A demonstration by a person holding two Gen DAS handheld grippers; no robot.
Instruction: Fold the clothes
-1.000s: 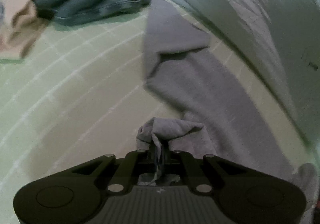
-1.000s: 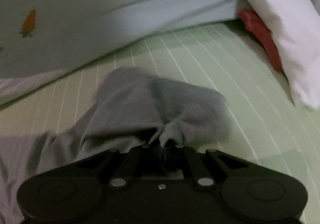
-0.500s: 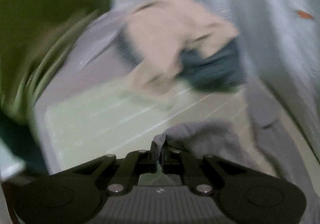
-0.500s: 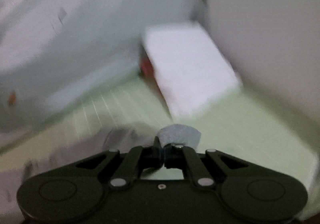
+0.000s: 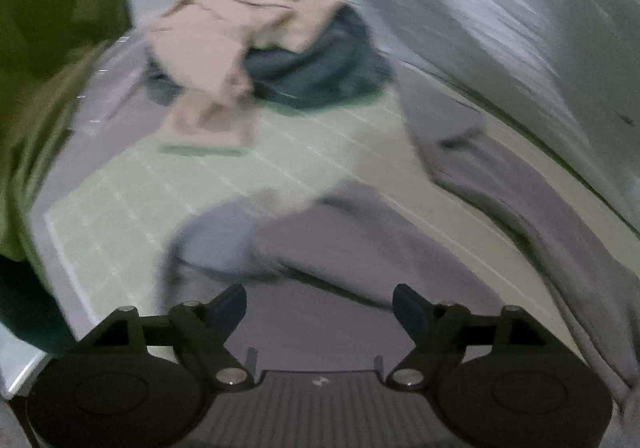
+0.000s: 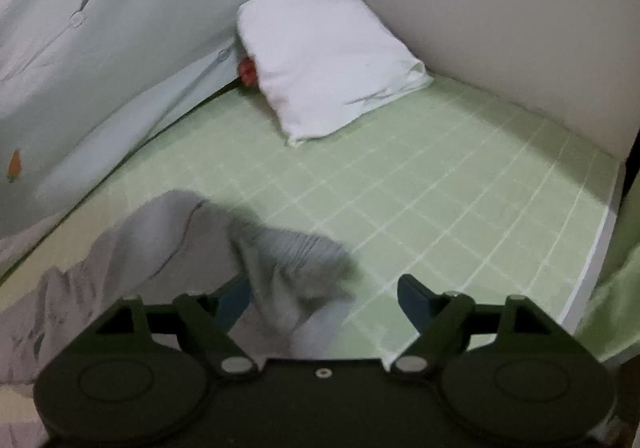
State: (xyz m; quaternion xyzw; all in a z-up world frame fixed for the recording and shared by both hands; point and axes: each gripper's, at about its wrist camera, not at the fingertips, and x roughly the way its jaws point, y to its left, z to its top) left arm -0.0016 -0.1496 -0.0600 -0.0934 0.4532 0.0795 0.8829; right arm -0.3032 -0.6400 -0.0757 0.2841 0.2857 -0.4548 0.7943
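Observation:
A grey garment (image 5: 460, 215) lies spread over the green checked bed sheet (image 5: 132, 215), blurred by motion. My left gripper (image 5: 319, 306) hangs just above it, its jaws opening wide, and the cloth lies loose under the gap, with neither pad pressing on it. In the right wrist view another end of the grey garment (image 6: 280, 268) is bunched on the sheet. My right gripper (image 6: 323, 298) is over it with jaws opening; a fold rests against the left finger (image 6: 234, 300) but is not clamped.
A pile of beige and dark blue clothes (image 5: 256, 47) sits at the far end of the bed. A white pillow (image 6: 324, 59) lies by the wall, a red object (image 6: 247, 69) behind it. A pale curtain (image 6: 100, 47) runs along one side. The mattress edge (image 6: 600, 244) is at the right.
Both grippers, earlier shut on pinches of the grey cloth, have opened and let it drop. Both swung across the bed, spreading the garment.

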